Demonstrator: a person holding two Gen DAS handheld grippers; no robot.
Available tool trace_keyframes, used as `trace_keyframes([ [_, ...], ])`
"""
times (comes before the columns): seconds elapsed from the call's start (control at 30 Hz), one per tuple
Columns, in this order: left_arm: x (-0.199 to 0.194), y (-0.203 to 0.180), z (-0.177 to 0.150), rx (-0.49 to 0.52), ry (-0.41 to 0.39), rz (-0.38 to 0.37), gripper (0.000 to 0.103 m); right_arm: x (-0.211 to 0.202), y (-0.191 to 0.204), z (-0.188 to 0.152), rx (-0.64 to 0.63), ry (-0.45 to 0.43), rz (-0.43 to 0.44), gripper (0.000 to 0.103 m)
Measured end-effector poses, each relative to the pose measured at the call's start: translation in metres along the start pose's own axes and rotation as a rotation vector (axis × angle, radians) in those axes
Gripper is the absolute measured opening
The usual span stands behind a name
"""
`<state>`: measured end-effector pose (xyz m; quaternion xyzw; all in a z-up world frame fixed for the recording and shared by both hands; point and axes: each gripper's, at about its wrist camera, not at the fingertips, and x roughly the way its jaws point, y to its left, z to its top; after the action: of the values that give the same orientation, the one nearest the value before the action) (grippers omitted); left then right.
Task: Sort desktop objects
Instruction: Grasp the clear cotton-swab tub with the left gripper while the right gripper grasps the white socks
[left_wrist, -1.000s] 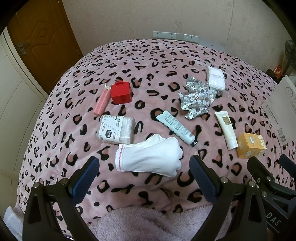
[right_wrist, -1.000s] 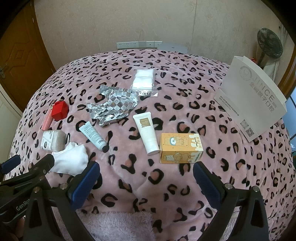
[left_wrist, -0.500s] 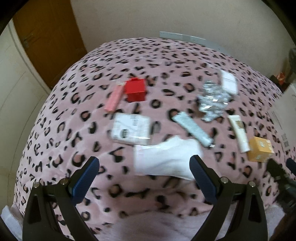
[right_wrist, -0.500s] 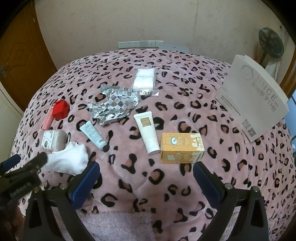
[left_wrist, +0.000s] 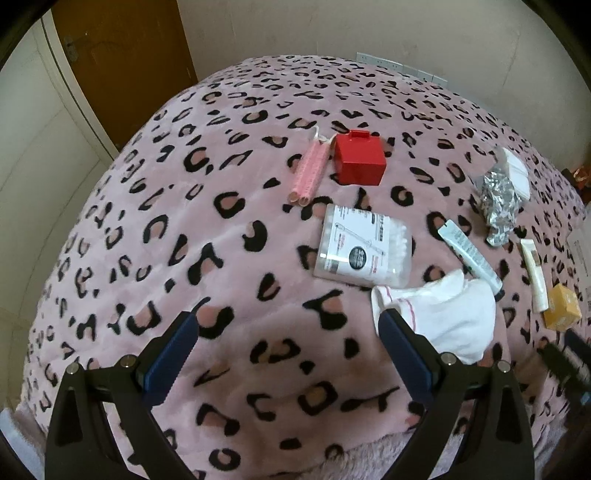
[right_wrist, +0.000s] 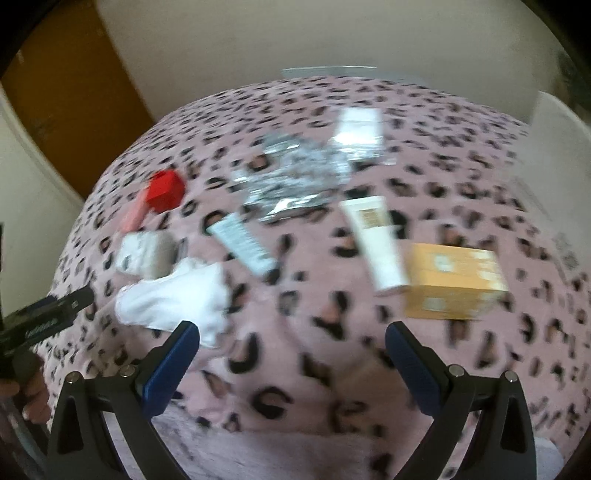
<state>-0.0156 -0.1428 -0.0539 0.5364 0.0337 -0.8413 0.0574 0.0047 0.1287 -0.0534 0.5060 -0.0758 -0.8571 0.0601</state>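
Left wrist view: the left tongs (left_wrist: 286, 330) are hanging with jaws apart over the leopard-print blanket (left_wrist: 192, 229), gripping nothing. The white glove (left_wrist: 448, 314) is lying just beside the right-hand finger, the cotton swab box (left_wrist: 364, 245) just beyond it. Further back, the red box (left_wrist: 358, 158) is sitting beside the pink tubes (left_wrist: 309, 173). Right wrist view, blurred: the right tongs (right_wrist: 291, 338) are also standing apart and empty, the orange box (right_wrist: 454, 282) lying ahead of the right finger, touching the white tube (right_wrist: 376, 243).

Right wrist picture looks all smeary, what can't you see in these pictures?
- Right wrist view: motion blur makes the print on the orange box and cream tube unreadable.
- Left wrist view: the right finger hides part of the white glove.
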Motion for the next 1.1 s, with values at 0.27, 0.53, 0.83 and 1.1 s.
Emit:
trace_keyframes([
  [0.27, 0.040, -0.023, 0.033, 0.039, 0.054, -0.101, 0.099, 0.042, 0.039, 0.002, -0.094, 0.030, 0.150, 0.103],
  [0.53, 0.078, -0.047, 0.043, 0.084, 0.130, -0.177, 0.100, 0.066, 0.048, 0.000, -0.105, 0.049, 0.193, 0.103],
  [0.83, 0.104, -0.064, 0.036, 0.128, 0.160, -0.136, 0.099, 0.090, 0.052, -0.004, -0.080, 0.065, 0.232, 0.103],
  [1.1, 0.106, -0.061, 0.035, 0.109, 0.130, -0.091, 0.084, 0.098, 0.045, -0.006, -0.047, 0.049, 0.191, 0.057],
])
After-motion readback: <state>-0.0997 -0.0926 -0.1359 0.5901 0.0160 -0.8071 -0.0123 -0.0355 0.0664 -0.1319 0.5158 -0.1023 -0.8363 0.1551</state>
